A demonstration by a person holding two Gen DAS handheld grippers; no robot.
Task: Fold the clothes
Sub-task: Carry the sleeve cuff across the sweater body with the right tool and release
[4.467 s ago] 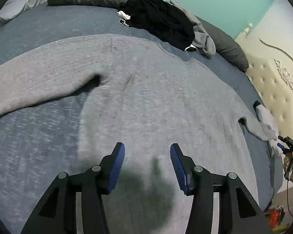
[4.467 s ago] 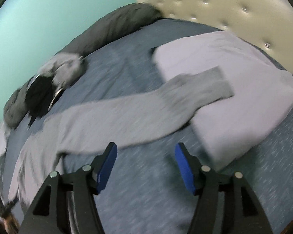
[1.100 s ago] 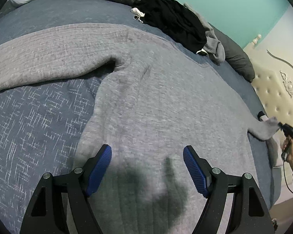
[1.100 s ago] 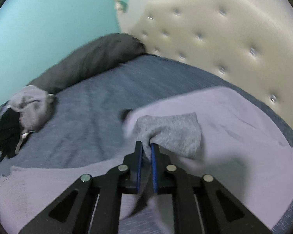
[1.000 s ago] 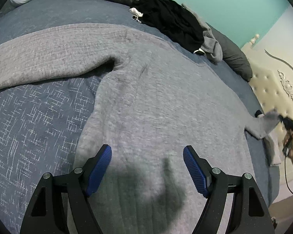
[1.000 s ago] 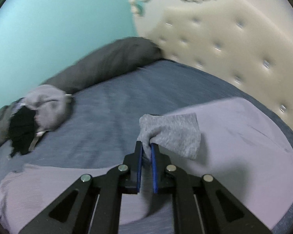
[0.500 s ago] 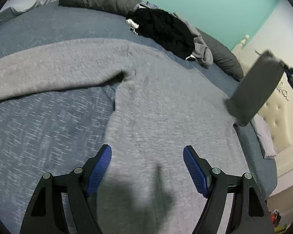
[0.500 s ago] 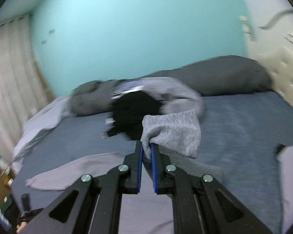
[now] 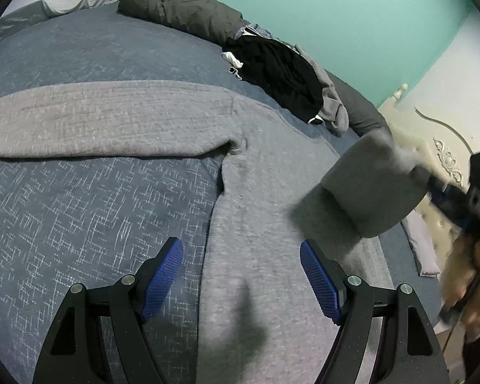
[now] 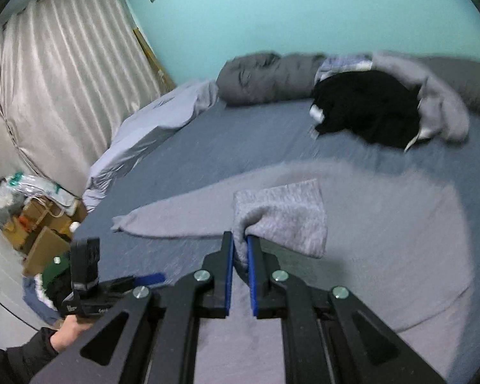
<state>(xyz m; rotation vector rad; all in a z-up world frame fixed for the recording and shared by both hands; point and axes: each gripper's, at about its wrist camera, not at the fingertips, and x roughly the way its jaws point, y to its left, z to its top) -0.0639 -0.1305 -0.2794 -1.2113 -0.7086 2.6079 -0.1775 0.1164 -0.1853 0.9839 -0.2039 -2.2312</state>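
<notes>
A grey knit sweater (image 9: pixel 265 198) lies spread flat on the blue bedspread (image 9: pixel 80 198), its one sleeve (image 9: pixel 96 121) stretched out to the left. My left gripper (image 9: pixel 241 275) hangs open just above the sweater's lower body, with nothing between its blue pads. My right gripper (image 10: pixel 240 249) is shut on the cuff (image 10: pixel 281 214) of the other sleeve. That lifted sleeve (image 9: pixel 368 185) hangs in the air over the sweater's right side. In the right wrist view the sweater's body (image 10: pixel 384 224) lies below the cuff, and the left gripper (image 10: pixel 150 278) shows at lower left, held by a hand.
A pile of black and grey clothes (image 9: pixel 281 67) and a dark grey rolled duvet (image 9: pixel 176 6) lie at the far side of the bed. A cream tufted headboard (image 9: pixel 438 160) stands at right. Curtains (image 10: pixel 54 89), boxes and bags (image 10: pixel 38 224) fill the floor beyond the bed's left edge.
My right gripper has carried the sleeve cuff up off the pillow and swung it left, over the sweater's body. The left gripper has stayed open, nearly in place.
</notes>
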